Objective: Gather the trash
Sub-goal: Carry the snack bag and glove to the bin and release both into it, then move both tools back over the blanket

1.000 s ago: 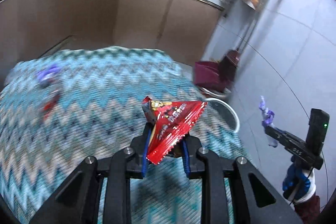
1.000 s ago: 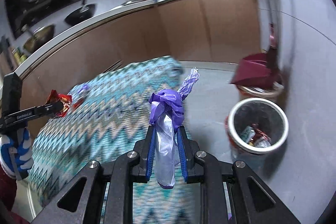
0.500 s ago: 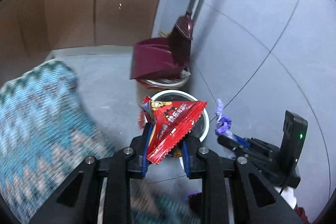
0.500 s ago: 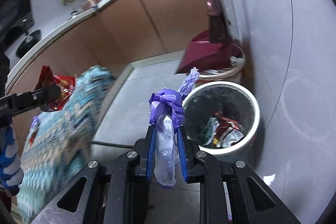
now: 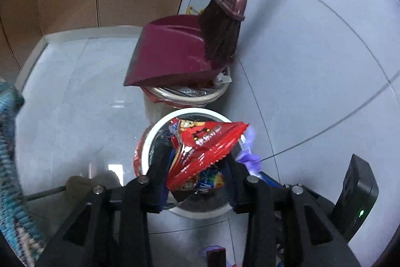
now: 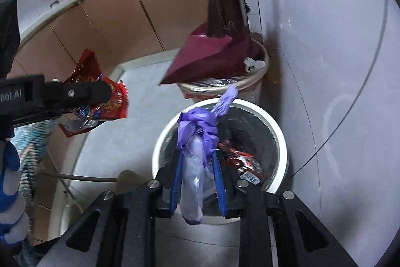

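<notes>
We hold both items over the white round bin (image 6: 280, 139) and let each fall clear inside its rim. The left gripper (image 5: 197, 175), jaws just opening, loosely brackets the red foil snack wrapper (image 5: 207, 144). The right gripper (image 6: 198, 179), likewise opening, brackets the knotted purple plastic bag (image 6: 197, 131). Wrapper print is unreadable; the left gripper's body reads "bot.AI".

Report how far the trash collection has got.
Done: wrappers already lie in the white bin. In hand: the left claw has the red snack wrapper between its jaws, the right claw the purple bag; both jaws have just been opening above the bin. Left: both pieces dropping in.
</notes>
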